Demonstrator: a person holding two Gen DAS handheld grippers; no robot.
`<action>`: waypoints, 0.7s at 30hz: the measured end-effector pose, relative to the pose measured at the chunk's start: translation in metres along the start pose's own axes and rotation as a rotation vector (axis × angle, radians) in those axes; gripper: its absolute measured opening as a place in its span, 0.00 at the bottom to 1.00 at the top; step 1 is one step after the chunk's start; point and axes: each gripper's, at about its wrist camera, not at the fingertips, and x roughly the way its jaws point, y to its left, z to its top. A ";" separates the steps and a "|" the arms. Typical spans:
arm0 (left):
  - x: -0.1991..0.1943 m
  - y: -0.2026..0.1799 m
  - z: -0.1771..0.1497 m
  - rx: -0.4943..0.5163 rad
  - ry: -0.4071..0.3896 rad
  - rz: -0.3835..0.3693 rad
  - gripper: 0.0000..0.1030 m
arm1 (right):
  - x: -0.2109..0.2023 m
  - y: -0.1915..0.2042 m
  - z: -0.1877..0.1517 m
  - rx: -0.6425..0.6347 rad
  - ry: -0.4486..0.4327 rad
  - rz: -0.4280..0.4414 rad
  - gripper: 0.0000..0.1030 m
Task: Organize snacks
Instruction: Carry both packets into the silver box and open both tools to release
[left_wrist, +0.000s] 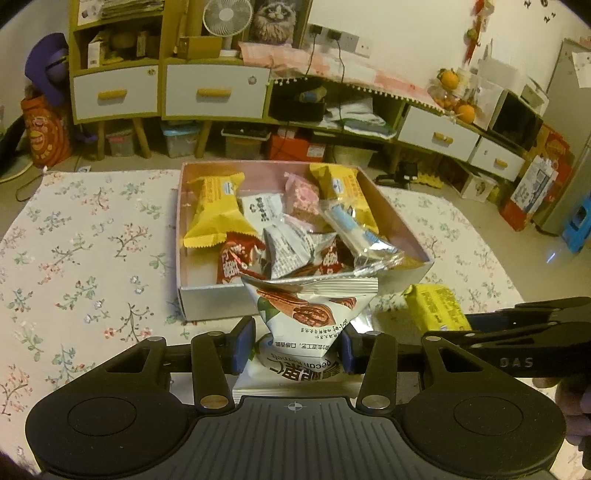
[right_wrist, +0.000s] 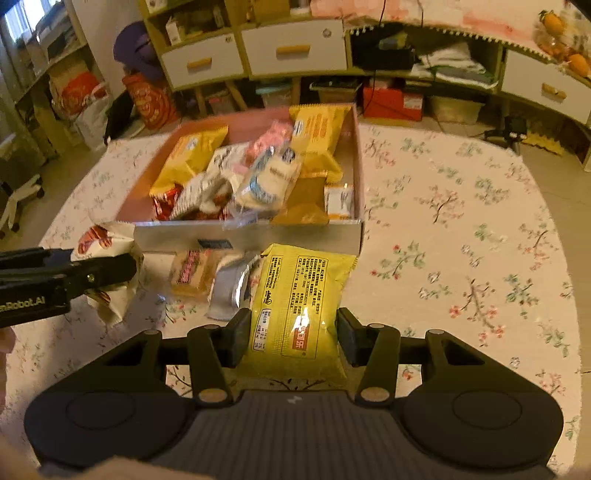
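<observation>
Left gripper (left_wrist: 297, 350) is clamped on a white foil pecan-kernel packet (left_wrist: 308, 314), blue pads pinching its lower half, packet held just short of the near wall of the open white-and-pink cardboard box (left_wrist: 214, 301). Right gripper (right_wrist: 291, 338) grips a yellow plastic-wrapped snack pack (right_wrist: 299, 306) at its near end; far end points to 12 o'clock and sits at the box's front wall. Box is already heaped with yellow, red, pink and clear-wrapped snacks. Risks: slick foil may slide out of the pinch; both loads approach the same front edge, so the grippers could collide; a packet released on the heap may slide back over the low wall. Loose wrapped snacks (right_wrist: 192, 273) lie at 10 o'clock from the yellow pack, possibly under the approach path; blur prevents certainty.
</observation>
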 end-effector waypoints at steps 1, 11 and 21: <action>-0.001 0.000 0.001 0.000 -0.007 -0.001 0.42 | -0.002 0.001 0.002 0.001 -0.011 0.000 0.44; 0.003 0.005 0.038 -0.004 -0.090 0.008 0.42 | -0.001 -0.003 0.043 0.016 -0.130 -0.020 0.44; 0.056 0.014 0.090 0.009 -0.109 0.044 0.42 | 0.033 -0.013 0.066 0.012 -0.155 -0.019 0.44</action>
